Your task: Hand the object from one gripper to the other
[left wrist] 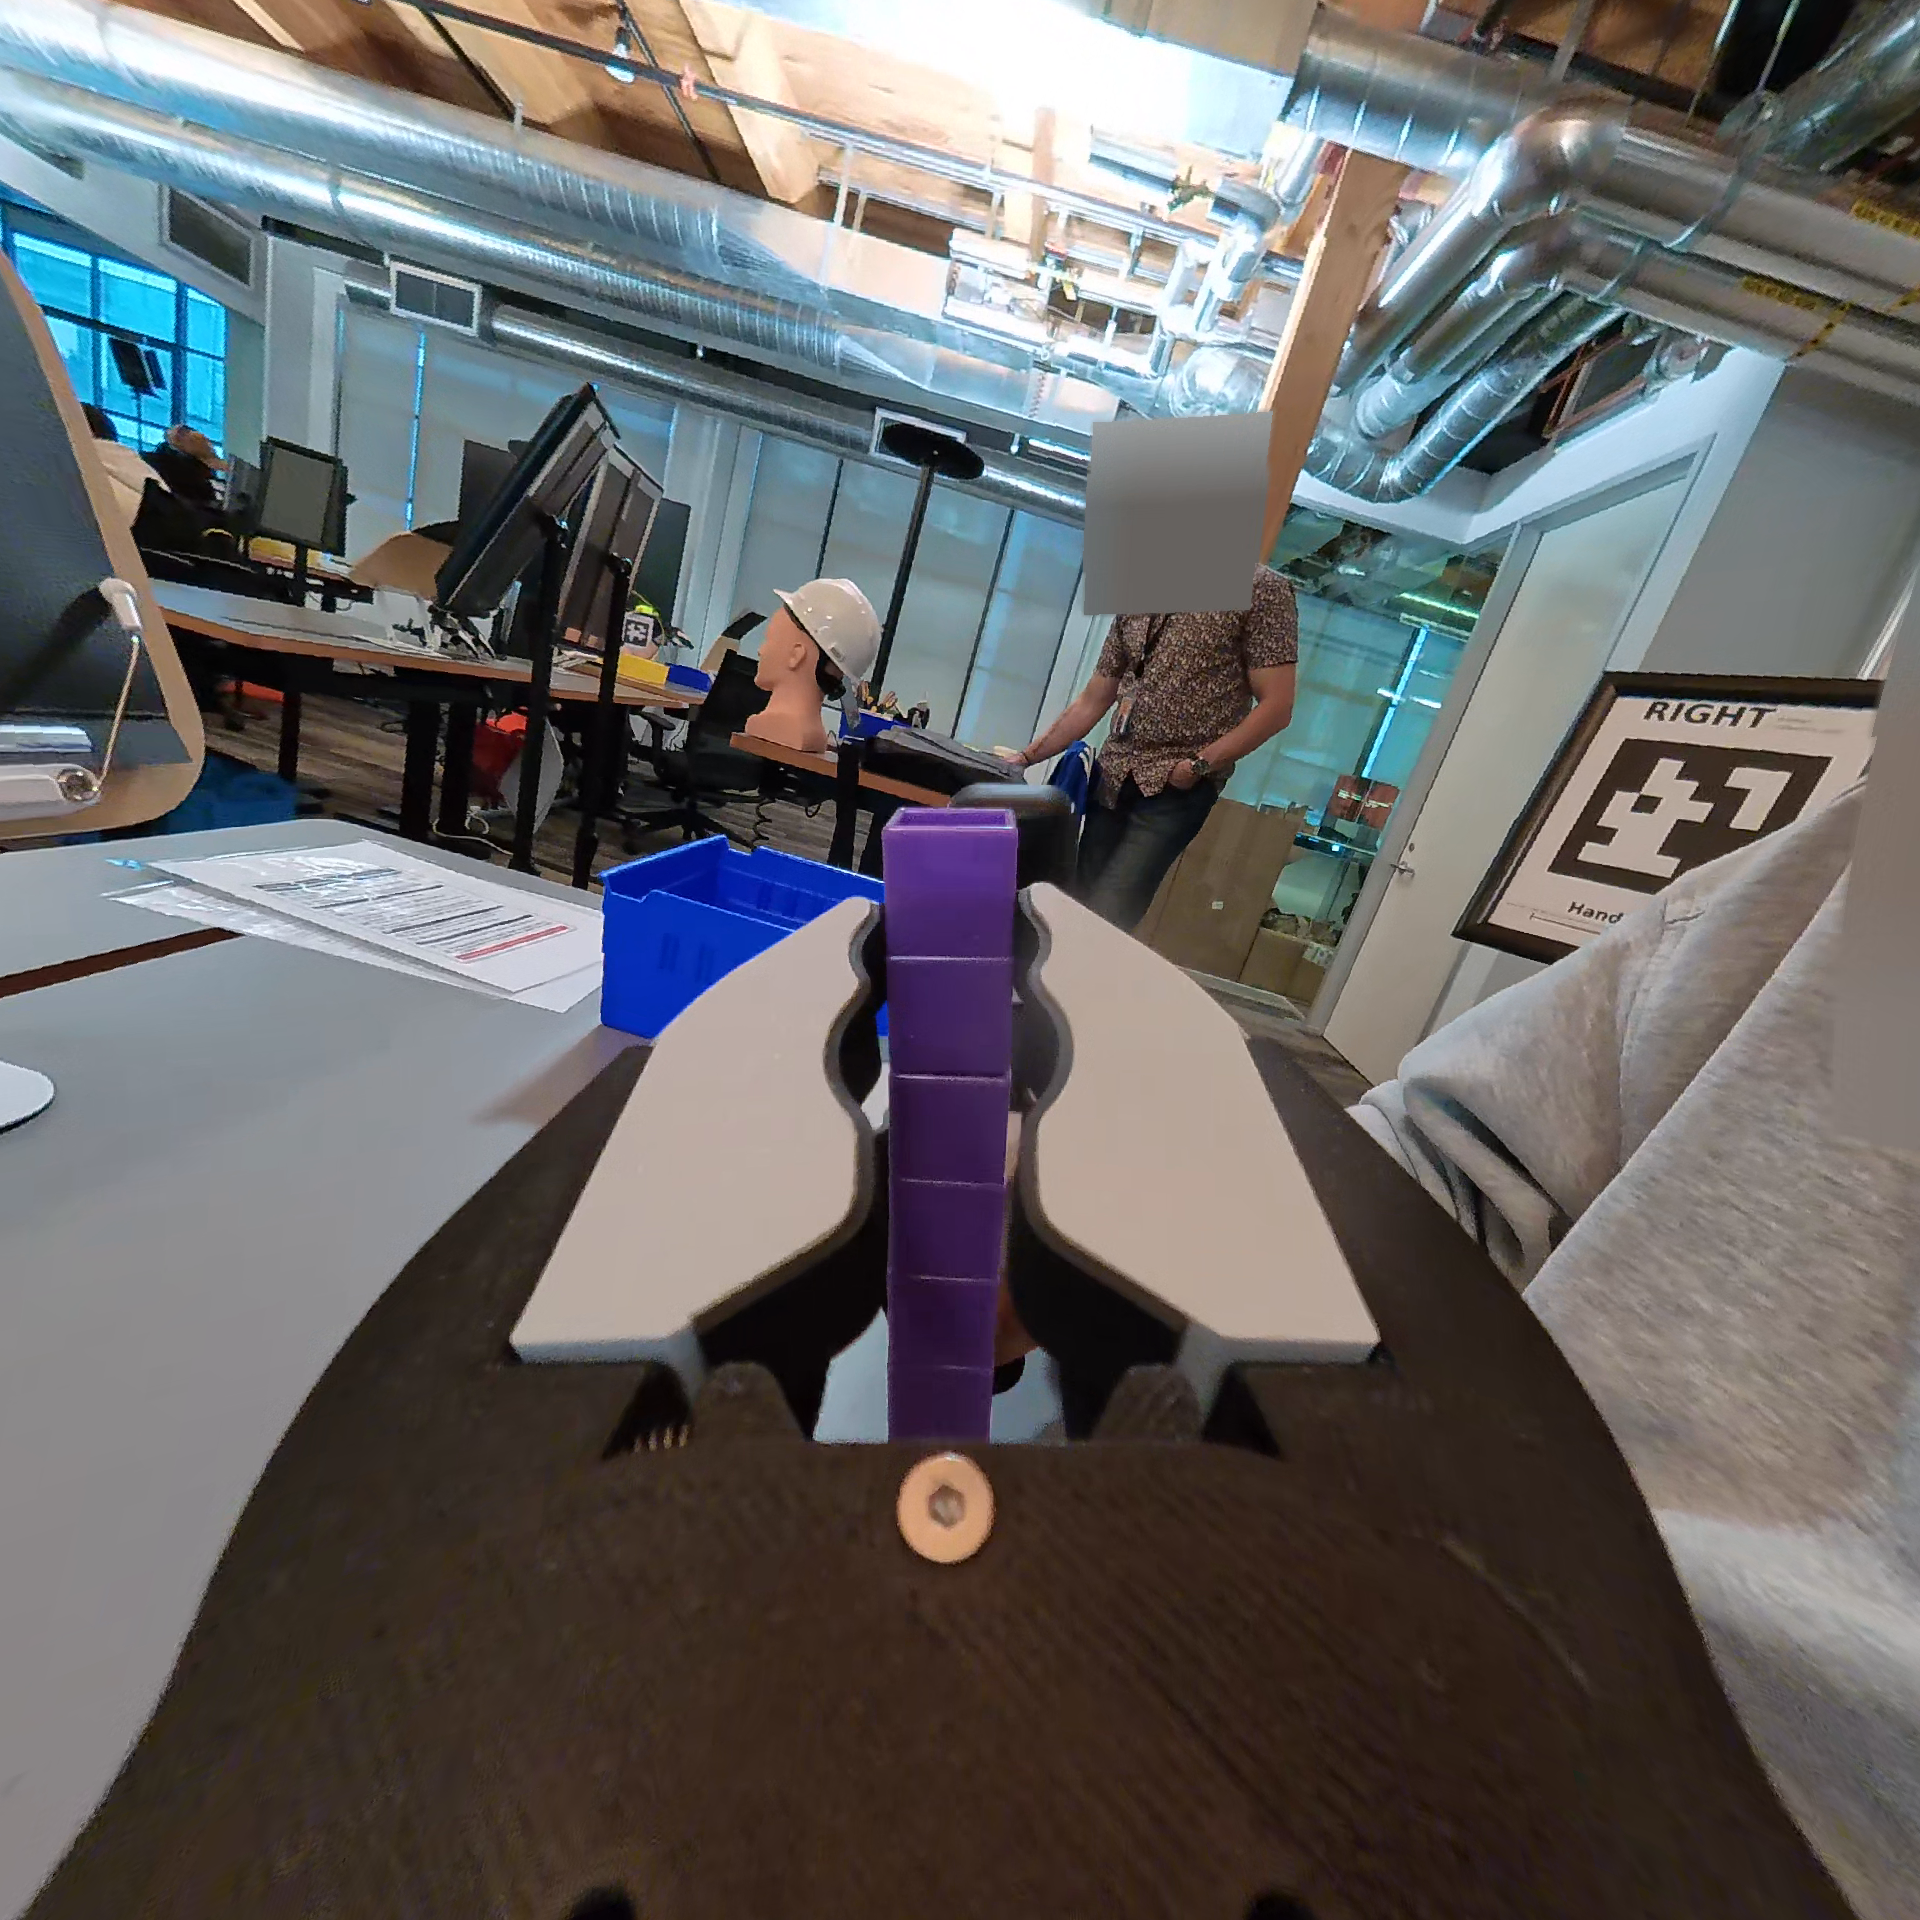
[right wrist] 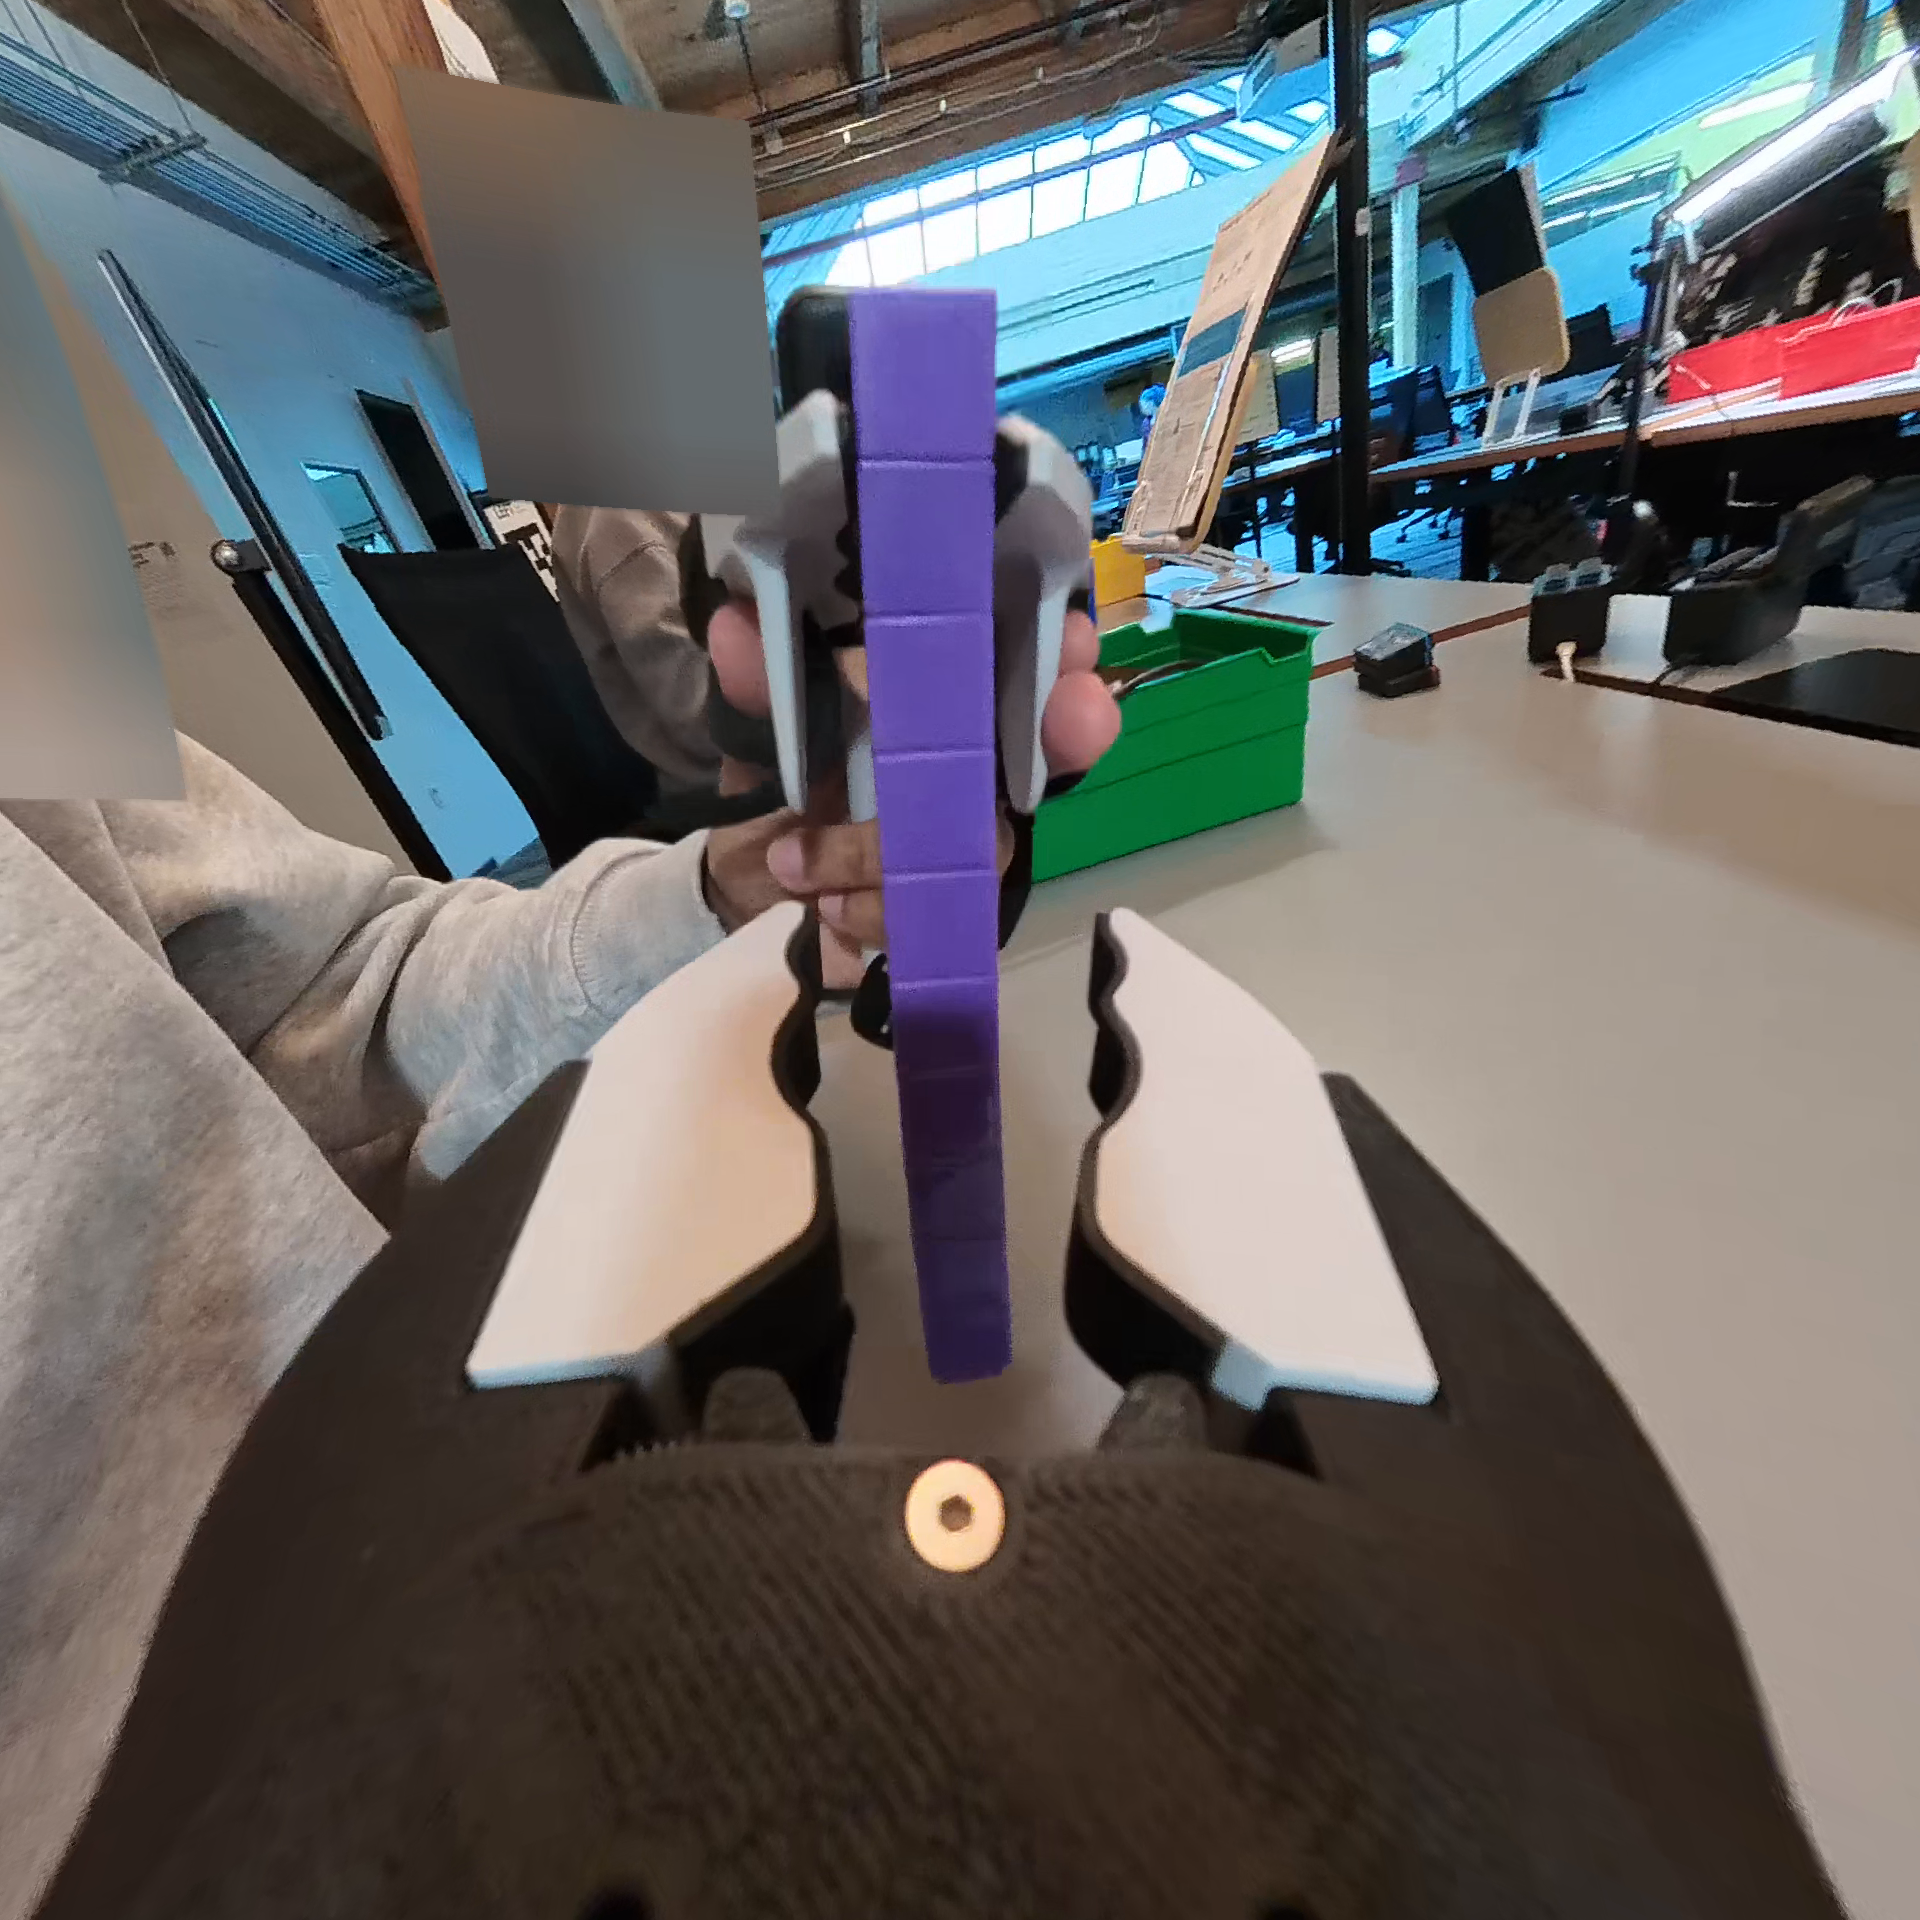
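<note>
Purple block bar (left wrist: 949, 1091) pinched by left gripper (left wrist: 948, 914) (upright), hanging untouched between spread right gripper (right wrist: 951, 940).

Long purple segmented bar (right wrist: 935, 790) stands upright; clamped in the left tool (left wrist: 948, 925).

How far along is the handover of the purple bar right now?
Done: the left gripper is shut on the purple bar, lifted clear of the table. In hand: the bar's free end already sits between the fingers of the right gripper, which is open and not touching it. Left: close the right gripper on the bar, then open the left one.
</note>
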A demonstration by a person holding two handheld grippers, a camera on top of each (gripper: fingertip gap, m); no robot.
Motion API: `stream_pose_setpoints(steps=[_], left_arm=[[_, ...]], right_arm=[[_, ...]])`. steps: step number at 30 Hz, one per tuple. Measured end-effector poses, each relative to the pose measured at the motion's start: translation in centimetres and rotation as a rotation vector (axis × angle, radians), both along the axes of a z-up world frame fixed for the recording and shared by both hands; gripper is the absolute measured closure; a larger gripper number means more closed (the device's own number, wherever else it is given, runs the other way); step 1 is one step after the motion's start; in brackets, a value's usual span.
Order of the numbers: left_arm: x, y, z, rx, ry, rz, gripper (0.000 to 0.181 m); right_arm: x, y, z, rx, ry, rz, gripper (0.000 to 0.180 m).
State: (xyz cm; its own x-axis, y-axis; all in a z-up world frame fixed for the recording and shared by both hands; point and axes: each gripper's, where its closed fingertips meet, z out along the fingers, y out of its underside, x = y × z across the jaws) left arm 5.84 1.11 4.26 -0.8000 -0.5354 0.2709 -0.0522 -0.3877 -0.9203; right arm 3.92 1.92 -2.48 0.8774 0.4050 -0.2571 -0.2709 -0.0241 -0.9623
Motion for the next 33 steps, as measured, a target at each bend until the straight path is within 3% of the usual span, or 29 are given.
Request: stream_pose_setpoints(steps=[9,13,15,19,24,30,33], left_arm=[[0.4,-1.0,-1.3,-0.009,0.032,-0.027,0.157],[0.3,-1.6,-1.4,-0.011,0.029,-0.041,0.157],[0.2,-1.8,-1.4,-0.013,0.026,-0.045,0.157],[0.1,-1.8,-1.2,-0.028,0.021,-0.053,0.158],[0.5,-1.4,-1.3,-0.023,0.025,-0.012,0.120],[0.8,-1.4,-3.1,0.035,0.065,-0.039,0.119],[0.7,-2.0,-4.9,0.108,0.102,-0.086,0.127]], right_arm=[[0.3,-0.3,2.2,0.059,-0.041,-0.074,0.137],[0.3,-0.2,2.1,0.049,-0.047,-0.085,0.144],[0.3,-0.3,2.0,0.044,-0.062,-0.084,0.156],[0.2,-0.3,2.1,0.042,-0.067,-0.082,0.157],[0.9,-0.8,2.9,0.066,-0.054,-0.102,0.158],[2.0,-1.6,4.0,0.086,-0.056,-0.126,0.158],[2.1,-1.9,4.4,0.091,-0.062,-0.129,0.158]])
